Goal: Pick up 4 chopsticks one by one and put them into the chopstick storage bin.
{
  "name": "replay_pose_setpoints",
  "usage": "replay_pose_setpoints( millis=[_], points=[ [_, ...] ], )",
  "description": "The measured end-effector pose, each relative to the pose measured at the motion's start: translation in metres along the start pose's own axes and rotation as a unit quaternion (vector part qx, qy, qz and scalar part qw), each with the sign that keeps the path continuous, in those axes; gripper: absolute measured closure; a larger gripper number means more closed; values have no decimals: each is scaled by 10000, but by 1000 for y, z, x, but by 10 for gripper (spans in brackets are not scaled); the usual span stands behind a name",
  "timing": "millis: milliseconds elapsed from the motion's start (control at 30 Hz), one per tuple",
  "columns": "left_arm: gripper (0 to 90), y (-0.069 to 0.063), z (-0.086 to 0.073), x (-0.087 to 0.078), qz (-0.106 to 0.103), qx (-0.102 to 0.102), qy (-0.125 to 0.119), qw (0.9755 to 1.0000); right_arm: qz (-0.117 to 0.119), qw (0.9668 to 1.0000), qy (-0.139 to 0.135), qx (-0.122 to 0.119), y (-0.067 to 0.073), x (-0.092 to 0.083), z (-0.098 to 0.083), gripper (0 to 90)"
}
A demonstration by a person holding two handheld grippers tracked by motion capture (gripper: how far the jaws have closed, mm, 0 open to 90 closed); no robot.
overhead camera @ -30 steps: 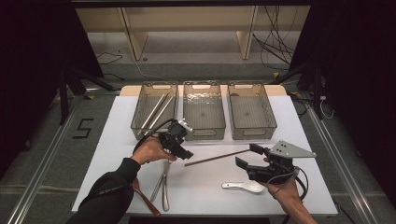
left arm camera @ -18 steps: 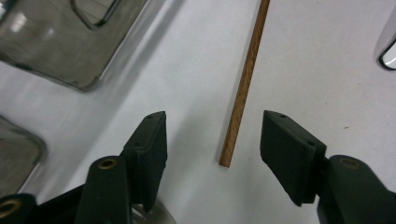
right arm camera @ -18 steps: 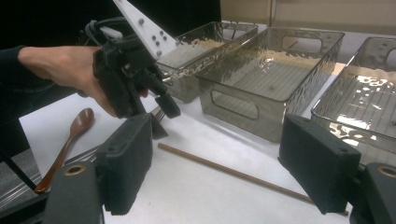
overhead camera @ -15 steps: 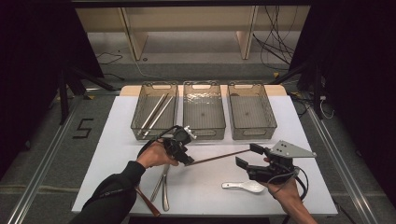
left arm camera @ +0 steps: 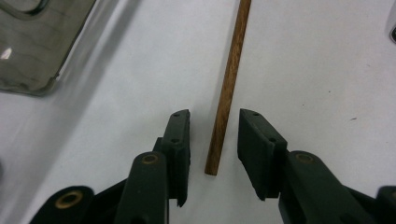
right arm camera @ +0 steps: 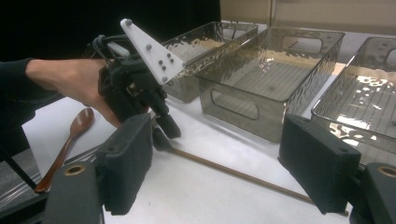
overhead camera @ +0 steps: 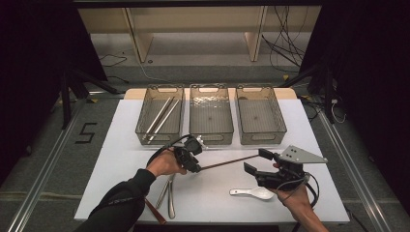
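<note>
- Brown wooden chopstick (overhead camera: 227, 162) lies flat on the white tabletop (overhead camera: 319, 145), near the middle, running from lower left to upper right between the two grippers.
- Its left end sits between the jaws of the left gripper (overhead camera: 192, 163); in the left gripper view the chopstick (left arm camera: 227, 88) passes up through the gap with white showing on either side, so the pads do not press on it.
- Those jaws have just been closing and now stand partly apart around the stick's end.
- The person's left hand (overhead camera: 167, 162) carries that gripper, just near of the middle bin.
- The right gripper (overhead camera: 256, 162) stands at the chopstick's right end, jaws wide apart; in the right gripper view the chopstick (right arm camera: 233, 173) lies on the tabletop and runs toward the right jaw, with nothing clamped.
- The right hand (overhead camera: 295, 193) holds that gripper near the right near corner.
- A white spoon (overhead camera: 251, 193) lies just near of the right gripper.
- Metal utensils (overhead camera: 167, 193) lie near of the left hand, beside a brown wooden spoon (right arm camera: 65, 144).
- Three clear bins stand in a row along the far edge: the left bin (overhead camera: 142, 133) holds two metal chopsticks (overhead camera: 162, 118); the middle bin (overhead camera: 211, 137) and right bin (overhead camera: 280, 130) stand beside it.
</note>
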State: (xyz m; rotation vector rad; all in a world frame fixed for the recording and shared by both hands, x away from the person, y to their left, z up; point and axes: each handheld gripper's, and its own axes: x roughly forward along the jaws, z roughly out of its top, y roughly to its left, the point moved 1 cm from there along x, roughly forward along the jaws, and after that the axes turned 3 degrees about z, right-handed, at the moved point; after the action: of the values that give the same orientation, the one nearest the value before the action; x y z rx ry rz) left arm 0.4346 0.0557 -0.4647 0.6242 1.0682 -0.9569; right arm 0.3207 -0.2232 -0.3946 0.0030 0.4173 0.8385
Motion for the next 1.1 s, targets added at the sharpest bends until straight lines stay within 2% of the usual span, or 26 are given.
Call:
replay_pose_setpoints(
  millis=[433,633,1100],
  points=[
    [733,-6,5,5,8,201,62,9998,-3,10000,12,-5,0,0,0,267],
    [767,-8,5,9,32,305,194,9993,-4,10000,13,-6,0,0,0,267],
    [828,-10,5,9,93,493,200,9985,-15,10000,24,-8,0,0,0,268]
  ],
)
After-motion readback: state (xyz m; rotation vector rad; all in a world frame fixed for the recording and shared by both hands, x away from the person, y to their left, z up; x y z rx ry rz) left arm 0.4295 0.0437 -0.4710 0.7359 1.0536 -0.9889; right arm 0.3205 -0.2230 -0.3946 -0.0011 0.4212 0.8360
